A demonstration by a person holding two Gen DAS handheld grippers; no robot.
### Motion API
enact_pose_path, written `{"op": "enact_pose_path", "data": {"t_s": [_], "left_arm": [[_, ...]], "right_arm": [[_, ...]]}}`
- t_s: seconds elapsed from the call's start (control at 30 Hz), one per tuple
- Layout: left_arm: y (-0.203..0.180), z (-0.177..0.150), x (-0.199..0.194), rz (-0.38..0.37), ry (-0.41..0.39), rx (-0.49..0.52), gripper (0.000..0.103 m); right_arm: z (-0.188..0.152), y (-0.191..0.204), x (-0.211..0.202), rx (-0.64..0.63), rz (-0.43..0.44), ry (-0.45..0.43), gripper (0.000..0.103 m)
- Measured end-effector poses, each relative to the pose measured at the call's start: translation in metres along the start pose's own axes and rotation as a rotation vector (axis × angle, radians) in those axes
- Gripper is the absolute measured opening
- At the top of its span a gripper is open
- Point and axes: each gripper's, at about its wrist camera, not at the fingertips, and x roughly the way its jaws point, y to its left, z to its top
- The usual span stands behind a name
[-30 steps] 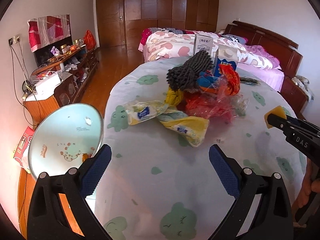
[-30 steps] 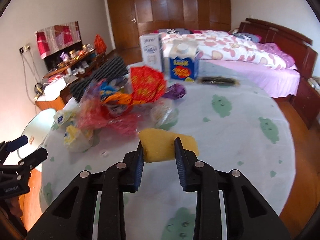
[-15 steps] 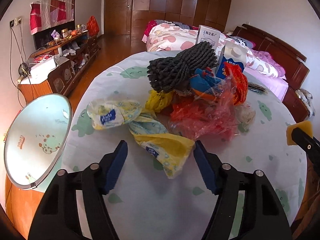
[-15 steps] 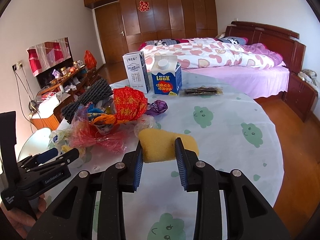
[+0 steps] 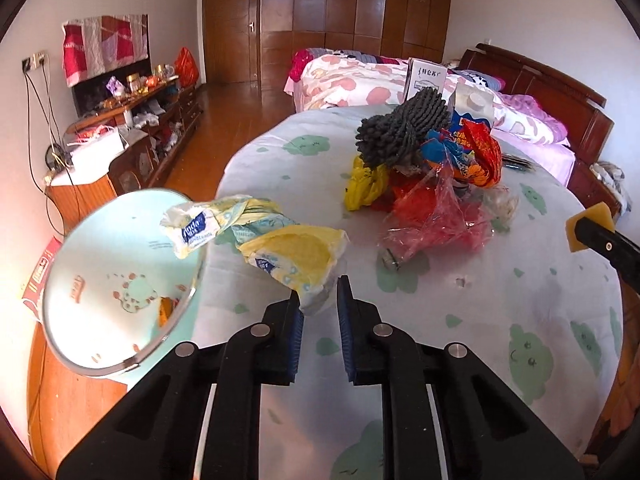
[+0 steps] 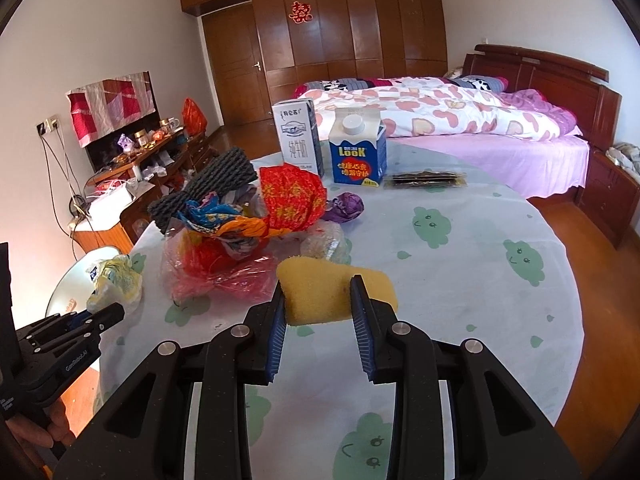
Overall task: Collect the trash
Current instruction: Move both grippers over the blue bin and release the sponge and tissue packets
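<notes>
My left hand-held gripper (image 5: pixel 319 307) pinches a crumpled yellow-and-white plastic wrapper (image 5: pixel 296 258) at the bench's (image 5: pixel 460 320) near left edge. Only the right view shows my right hand-held gripper (image 6: pixel 319 311) clamping a yellow sponge (image 6: pixel 320 286); the left view crops it.

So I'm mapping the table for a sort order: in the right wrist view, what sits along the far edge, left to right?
Tall white milk carton → blue LOOK carton with a white cap → flat dark packet lying on the tablecloth.
</notes>
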Motion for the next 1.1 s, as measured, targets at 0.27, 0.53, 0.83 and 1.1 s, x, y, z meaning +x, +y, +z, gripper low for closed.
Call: {"op": "enact_pose_path", "data": {"t_s": [0.27, 0.53, 0.83, 1.1], "left_arm": [[0.007, -0.002, -0.022, -0.032, -0.067, 0.025, 0.01], [0.017, 0.004, -0.057, -0.053, -0.147, 0.026, 0.01], [0.058, 0.019, -0.094, 0.017, -0.206, -0.022, 0.01], [0.116, 0.027, -0.104, 0.124, -0.23, -0.127, 0.01]], "right_arm": [[-0.001, 0.016, -0.006, -0.03, 0.008, -0.017, 0.031], [0.001, 0.026, -0.015, -0.041, 0.025, -0.054, 0.031], [0.011, 0.067, -0.024, -0.097, 0.092, -0.082, 0.031], [0.025, 0.132, -0.024, -0.173, 0.208, -0.101, 0.031]]}}
